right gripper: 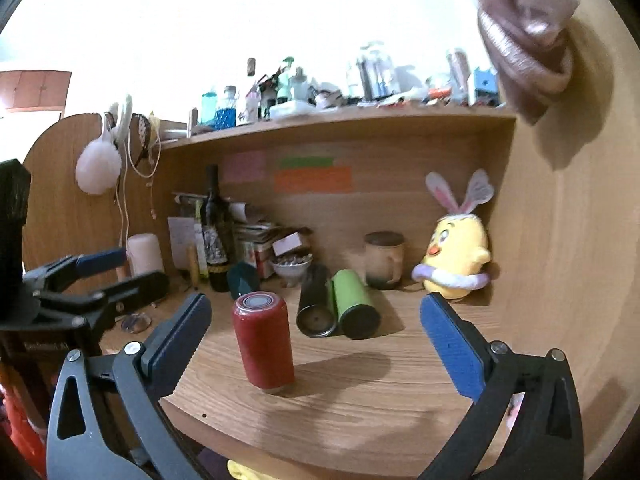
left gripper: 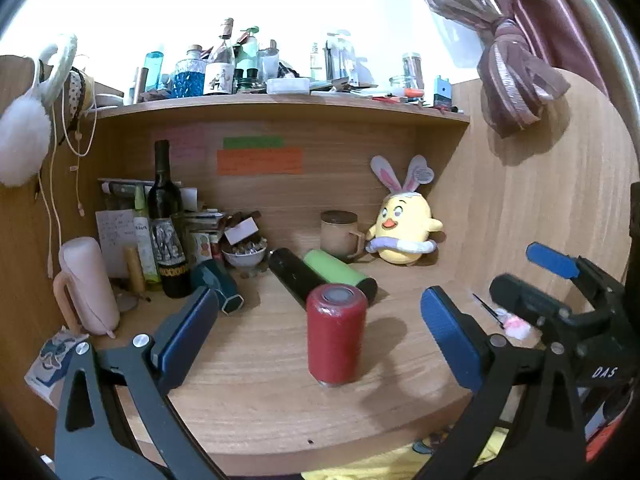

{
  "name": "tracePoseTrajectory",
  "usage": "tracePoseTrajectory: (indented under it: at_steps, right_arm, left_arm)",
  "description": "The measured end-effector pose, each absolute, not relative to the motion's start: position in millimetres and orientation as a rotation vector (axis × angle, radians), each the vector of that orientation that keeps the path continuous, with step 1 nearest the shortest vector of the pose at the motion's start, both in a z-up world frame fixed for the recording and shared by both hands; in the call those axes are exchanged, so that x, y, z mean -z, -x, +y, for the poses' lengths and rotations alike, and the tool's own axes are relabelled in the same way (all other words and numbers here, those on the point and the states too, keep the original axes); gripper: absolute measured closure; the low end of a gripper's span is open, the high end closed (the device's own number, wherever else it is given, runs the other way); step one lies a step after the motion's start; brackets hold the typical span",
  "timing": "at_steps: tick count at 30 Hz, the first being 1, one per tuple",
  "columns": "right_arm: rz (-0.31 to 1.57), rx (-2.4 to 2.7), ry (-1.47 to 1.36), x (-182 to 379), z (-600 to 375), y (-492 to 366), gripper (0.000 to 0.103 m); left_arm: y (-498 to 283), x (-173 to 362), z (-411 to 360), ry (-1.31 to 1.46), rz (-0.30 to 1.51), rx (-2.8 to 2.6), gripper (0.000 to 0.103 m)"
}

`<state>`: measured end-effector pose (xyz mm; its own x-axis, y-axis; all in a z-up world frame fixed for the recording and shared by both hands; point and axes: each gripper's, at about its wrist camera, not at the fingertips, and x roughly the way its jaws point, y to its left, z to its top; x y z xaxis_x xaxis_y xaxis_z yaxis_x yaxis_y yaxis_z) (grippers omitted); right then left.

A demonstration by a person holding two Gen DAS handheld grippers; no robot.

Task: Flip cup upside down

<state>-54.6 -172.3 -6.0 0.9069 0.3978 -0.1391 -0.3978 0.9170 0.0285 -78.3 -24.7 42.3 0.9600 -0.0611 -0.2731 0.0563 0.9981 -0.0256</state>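
A red cup (left gripper: 336, 334) stands on end on the wooden desk (left gripper: 256, 408), its flat grey disc end facing up; it also shows in the right wrist view (right gripper: 264, 346). My left gripper (left gripper: 316, 330) is open, its blue pads (left gripper: 186, 334) wide on either side of the cup, short of it. My right gripper (right gripper: 316, 336) is open and empty, with the cup between its pads, closer to the left one. The right gripper appears at the right of the left wrist view (left gripper: 524, 280), the left gripper at the left of the right wrist view (right gripper: 108, 272).
A black tumbler (left gripper: 294, 276) and a green tumbler (left gripper: 340, 274) lie on their sides behind the cup. A lidded mug (left gripper: 340, 234), a yellow chick plush (left gripper: 404, 232), a wine bottle (left gripper: 166, 224), a pink mug (left gripper: 86, 284) and clutter stand at the back.
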Motion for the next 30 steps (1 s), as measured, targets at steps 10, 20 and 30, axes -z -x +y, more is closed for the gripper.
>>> tracePoseTrajectory:
  at_steps: [10,20,30]
  right_arm:
    - [0.134,-0.370,-0.021,6,-181,83,0.000]
    - [0.120,-0.366,-0.013,4,-179,87,0.000]
    - [0.120,-0.370,-0.010,4,-179,87,0.000]
  left_arm:
    - [99,-38,-37,0.006,0.252,0.045,0.000]
    - [102,-39,-38,0.004,0.244,0.041,0.000]
    - [103,-39,-39,0.000,0.244,0.044,0.000]
